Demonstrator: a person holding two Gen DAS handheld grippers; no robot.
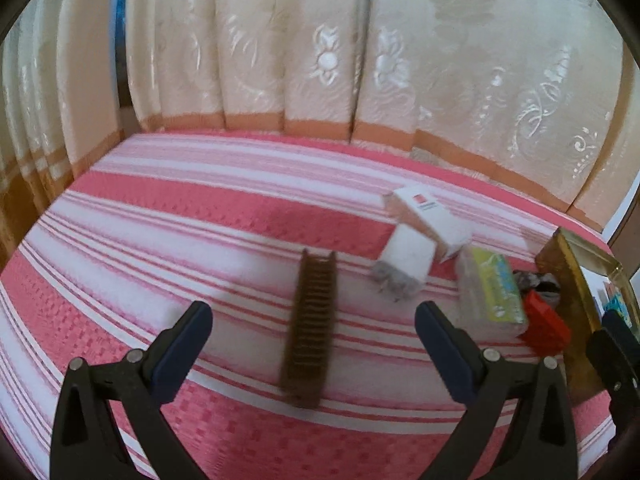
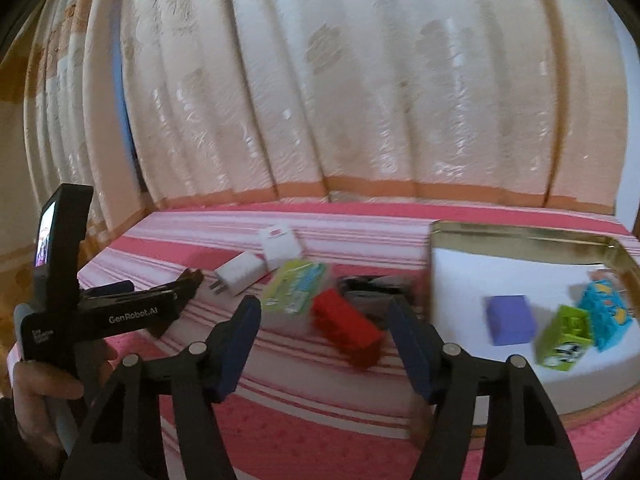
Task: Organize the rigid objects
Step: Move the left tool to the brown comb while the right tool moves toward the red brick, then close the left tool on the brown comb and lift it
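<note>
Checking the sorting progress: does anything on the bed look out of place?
Yes. The charger, red block and brown comb lie scattered on the bedspread, while three blocks already sit in the tin.

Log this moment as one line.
left gripper open over brown comb | right gripper open at red block | tin partly filled

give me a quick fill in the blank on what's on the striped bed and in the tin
1. The open left gripper lines up with the long ____ comb on the pink striped bedspread.
2. The purple cube sits ____ the gold metal tin.
3. The open right gripper points at the ____ block.
4. The white charger plug lies ____ the tin.

Missing words: brown; inside; red; outside
</note>
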